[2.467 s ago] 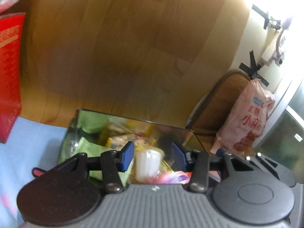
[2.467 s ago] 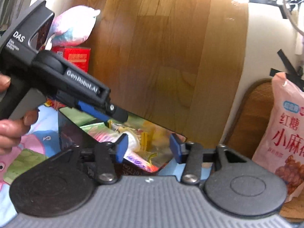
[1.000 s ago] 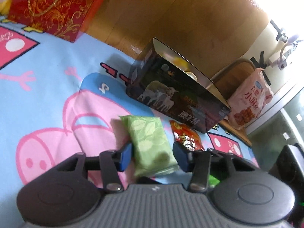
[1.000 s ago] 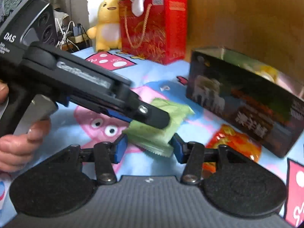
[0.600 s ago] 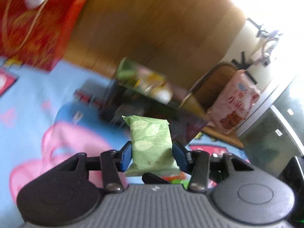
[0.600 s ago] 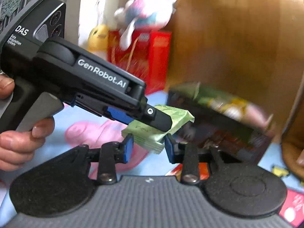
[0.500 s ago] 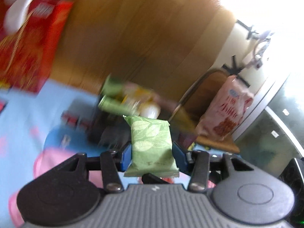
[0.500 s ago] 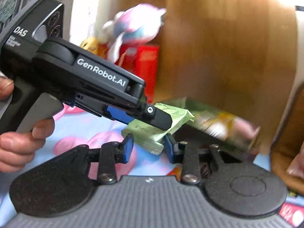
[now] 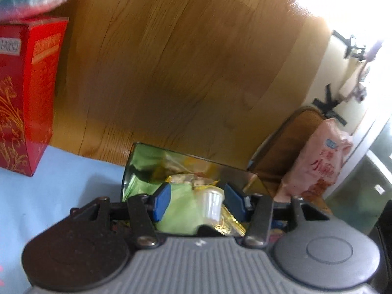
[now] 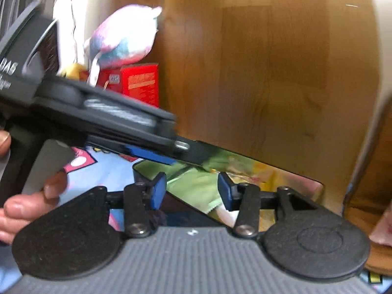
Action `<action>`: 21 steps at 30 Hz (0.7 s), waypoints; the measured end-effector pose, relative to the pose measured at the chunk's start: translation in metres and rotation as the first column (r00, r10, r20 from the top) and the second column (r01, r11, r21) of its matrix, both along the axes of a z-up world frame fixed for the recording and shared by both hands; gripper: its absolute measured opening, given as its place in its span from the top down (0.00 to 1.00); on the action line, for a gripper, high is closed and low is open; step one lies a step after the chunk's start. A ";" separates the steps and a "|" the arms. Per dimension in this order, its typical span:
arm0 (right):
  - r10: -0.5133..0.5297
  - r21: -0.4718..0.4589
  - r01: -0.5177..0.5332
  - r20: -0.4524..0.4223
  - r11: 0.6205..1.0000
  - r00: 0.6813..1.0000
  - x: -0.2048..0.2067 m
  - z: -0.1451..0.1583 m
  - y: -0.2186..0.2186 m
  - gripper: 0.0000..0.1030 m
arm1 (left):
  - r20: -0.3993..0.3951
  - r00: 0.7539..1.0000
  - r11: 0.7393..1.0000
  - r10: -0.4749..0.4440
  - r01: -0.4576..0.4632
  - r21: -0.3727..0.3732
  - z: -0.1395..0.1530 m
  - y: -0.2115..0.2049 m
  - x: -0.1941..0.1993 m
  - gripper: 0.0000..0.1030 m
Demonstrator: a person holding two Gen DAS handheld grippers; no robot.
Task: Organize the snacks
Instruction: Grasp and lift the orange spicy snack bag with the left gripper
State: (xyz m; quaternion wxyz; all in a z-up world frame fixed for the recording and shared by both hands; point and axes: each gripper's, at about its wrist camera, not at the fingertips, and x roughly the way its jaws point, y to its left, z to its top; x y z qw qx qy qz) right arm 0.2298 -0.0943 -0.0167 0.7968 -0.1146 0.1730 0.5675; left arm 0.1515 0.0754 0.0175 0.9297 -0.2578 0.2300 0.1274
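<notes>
A dark snack box [image 9: 191, 158] stands open on the blue mat, with several wrappers and a white cup [image 9: 212, 203] inside. The green leaf-print packet [image 9: 176, 210] lies in the box beside that cup. My left gripper [image 9: 198, 202] hovers over the box with its jaws opening; the packet sits low between its blue pads, no longer pinched. In the right wrist view the packet [image 10: 196, 186] also shows between the pads of my right gripper [image 10: 191, 193], whose jaws are opening too, with a gap at the left pad. The left gripper [image 10: 193, 153] reaches over it from the left.
A red gift bag [image 9: 22, 98] stands at the left on the blue cartoon mat [image 9: 49, 183]. A plush toy [image 10: 122, 39] sits on top of it. A wooden panel [image 9: 183, 61] rises right behind the box. A pink snack bag [image 9: 318, 161] leans at the right. A person's hand [image 10: 24, 203] holds the left gripper.
Both grippers rose from the mat with the green packet and carried it over the box. Their jaws have widened and the packet now lies inside the box.
</notes>
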 end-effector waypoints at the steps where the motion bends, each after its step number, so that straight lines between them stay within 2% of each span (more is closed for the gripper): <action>1: -0.015 0.018 0.016 -0.022 1.000 1.000 0.002 0.002 -0.013 0.52 | 0.013 1.000 1.000 0.004 -0.005 0.013 0.003 -0.003 -0.008 0.52; 4: -0.037 0.070 0.050 -0.172 0.996 0.984 0.017 0.002 -0.059 0.53 | 0.066 0.998 1.000 -0.010 0.011 -0.003 0.009 -0.011 -0.035 0.52; 8: -0.083 0.019 0.095 -0.349 0.995 0.934 0.028 -0.023 -0.101 0.53 | 0.044 0.998 0.993 -0.047 0.052 -0.110 -0.015 -0.030 -0.052 0.51; 11: -0.140 -0.060 0.127 -0.472 0.990 0.870 0.034 -0.048 -0.106 0.53 | -0.027 0.996 0.975 -0.086 0.079 -0.206 -0.046 -0.044 -0.044 0.51; 12: -0.153 -0.074 0.134 -0.520 0.988 0.840 0.037 -0.056 -0.107 0.54 | -0.062 0.993 0.969 -0.098 0.081 -0.232 -0.057 -0.048 -0.039 0.51; 14: -0.137 -0.040 0.141 -0.588 0.989 0.797 0.039 -0.061 -0.110 0.55 | -0.094 0.988 0.958 -0.120 0.090 -0.273 -0.071 -0.054 -0.033 0.51; 16: -0.113 -0.026 0.125 -0.628 0.992 0.770 0.038 -0.061 -0.106 0.56 | -0.092 0.989 0.952 -0.118 0.087 -0.293 -0.077 -0.057 -0.032 0.48; 18: -0.086 -0.005 0.110 -0.665 0.994 0.742 0.036 -0.064 -0.102 0.62 | -0.077 0.989 0.947 -0.125 0.096 -0.307 -0.078 -0.059 -0.029 0.47; 19: -0.076 -0.011 0.094 -0.688 0.996 0.722 0.037 -0.067 -0.096 0.73 | -0.071 0.989 0.943 -0.127 0.099 -0.317 -0.080 -0.059 -0.030 0.48; 20: -0.060 -0.015 0.072 -0.726 0.997 0.685 0.039 -0.071 -0.091 0.80 | -0.071 0.990 0.943 -0.120 0.091 -0.319 -0.082 -0.058 -0.031 0.50; 21: -0.049 -0.006 0.068 -0.754 0.998 0.655 0.038 -0.074 -0.088 0.81 | -0.070 0.991 0.945 -0.113 0.086 -0.316 -0.082 -0.057 -0.031 0.50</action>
